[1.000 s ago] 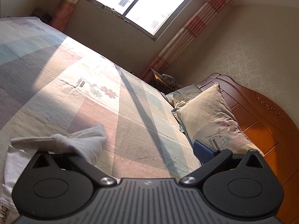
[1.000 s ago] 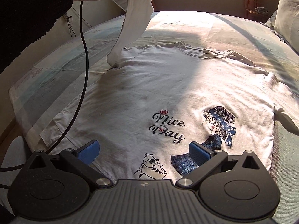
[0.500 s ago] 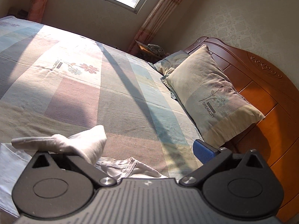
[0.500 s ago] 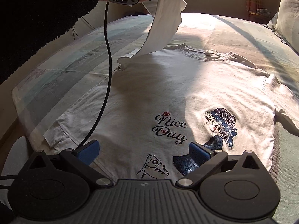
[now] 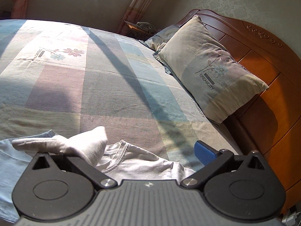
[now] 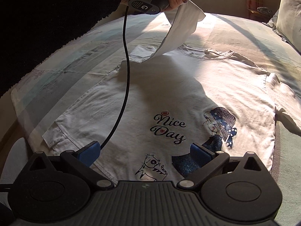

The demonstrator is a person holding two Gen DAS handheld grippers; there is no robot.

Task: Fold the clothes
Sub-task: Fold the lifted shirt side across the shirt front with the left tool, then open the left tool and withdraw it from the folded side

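Fingers of the right gripper (image 6: 144, 150) stand spread wide just above the hem of the white T-shirt (image 6: 169, 94), one blue pad over its left edge and the other over the denim patch of the print, gripping nothing. The T-shirt lies flat, print side up, on the striped bedsheet (image 5: 94, 86), its "Nice Day" lettering (image 6: 169, 129) nearest that gripper. Beyond the lettering, the left gripper (image 5: 143, 150) holds the shirt's sleeve (image 6: 180, 28) raised above the shoulder; cloth drapes over one finger while the other blue pad (image 5: 205, 151) stands clear, so whether it pinches I cannot tell. A black cable (image 6: 125, 79) hangs across the shirt. Farther off, a pillow (image 5: 210, 69) leans against the wooden headboard (image 5: 263, 56).
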